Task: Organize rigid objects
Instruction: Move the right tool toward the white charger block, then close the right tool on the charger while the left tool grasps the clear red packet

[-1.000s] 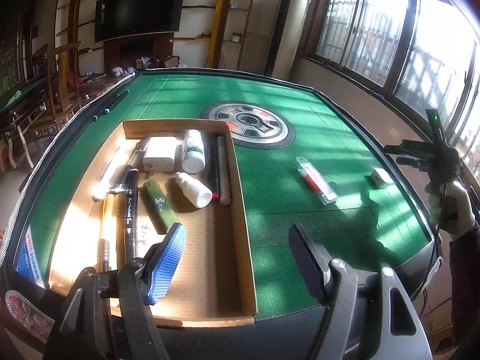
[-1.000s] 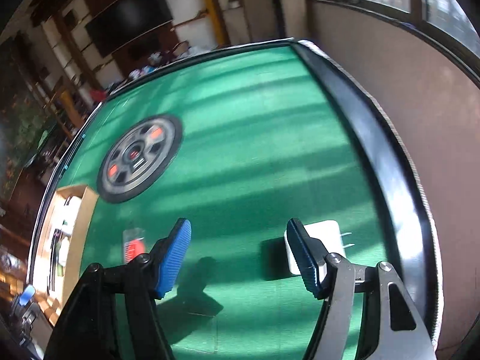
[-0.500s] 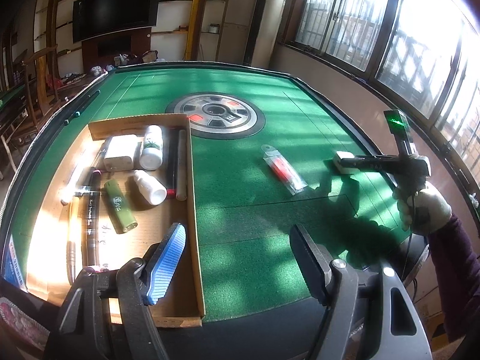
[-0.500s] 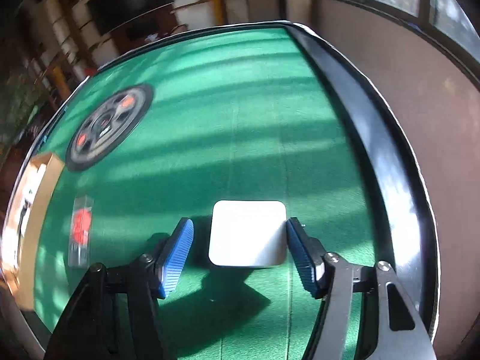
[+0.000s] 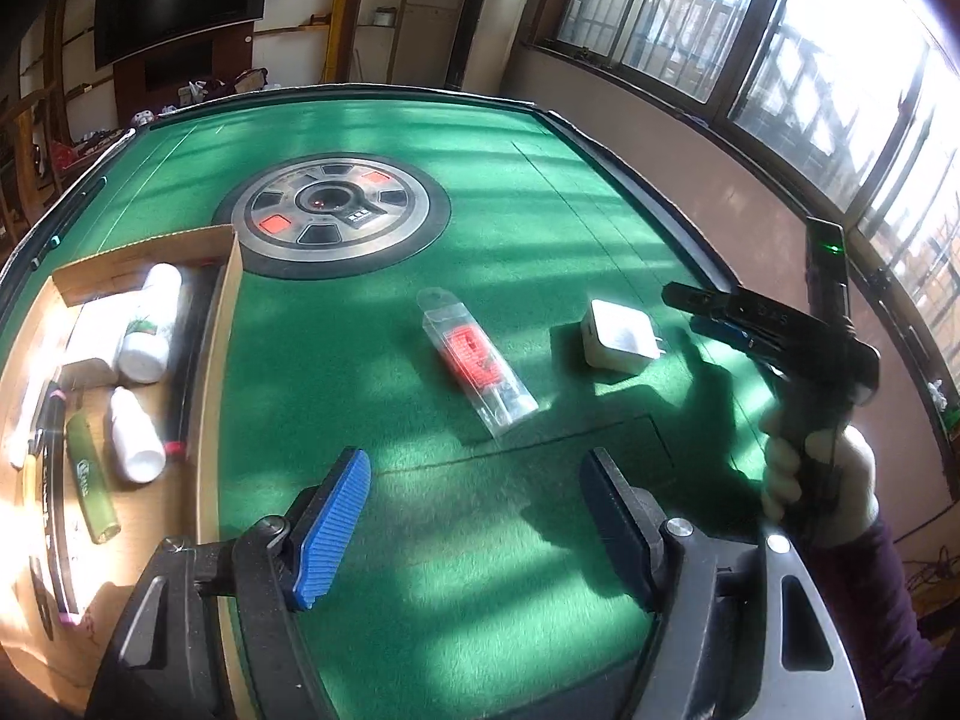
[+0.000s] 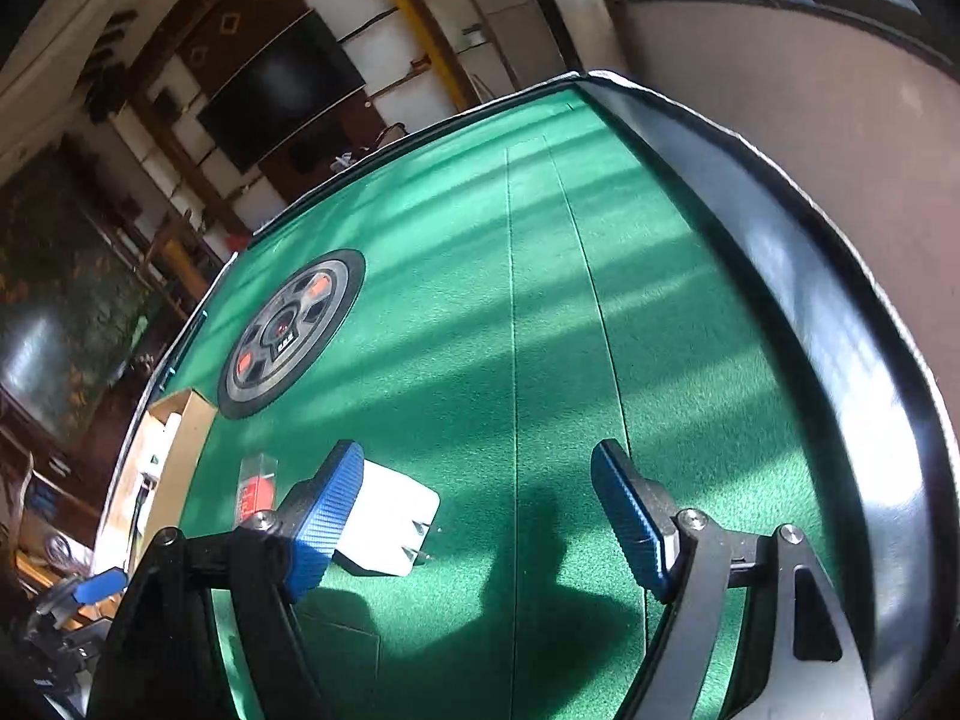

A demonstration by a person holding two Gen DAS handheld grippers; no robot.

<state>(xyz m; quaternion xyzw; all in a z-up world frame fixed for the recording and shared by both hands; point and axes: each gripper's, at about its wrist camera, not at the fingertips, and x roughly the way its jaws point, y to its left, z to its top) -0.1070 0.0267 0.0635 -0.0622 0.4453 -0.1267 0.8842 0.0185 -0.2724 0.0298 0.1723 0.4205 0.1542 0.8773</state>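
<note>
A white plug adapter (image 5: 621,343) lies on the green felt table (image 5: 480,192); it also shows in the right wrist view (image 6: 390,519), partly behind my right gripper's left finger. A clear plastic case with a red insert (image 5: 477,372) lies left of it. My right gripper (image 6: 477,516) is open and empty, raised beside the adapter and to its right; it shows in the left wrist view (image 5: 699,306). My left gripper (image 5: 474,516) is open and empty above the near felt. A cardboard tray (image 5: 225,324) at the left holds white bottles (image 5: 135,435), a green lighter (image 5: 90,483) and pens.
A round grey dial (image 5: 333,216) sits in the table's middle. The black padded table rim (image 6: 810,276) runs along the right side. A wall and windows (image 5: 780,60) stand beyond it. The tray also shows in the right wrist view (image 6: 174,450).
My right gripper had the adapter between its open fingers; now it has lifted and shifted right, leaving the adapter on the felt, turned. My left gripper has swung right, away from the tray.
</note>
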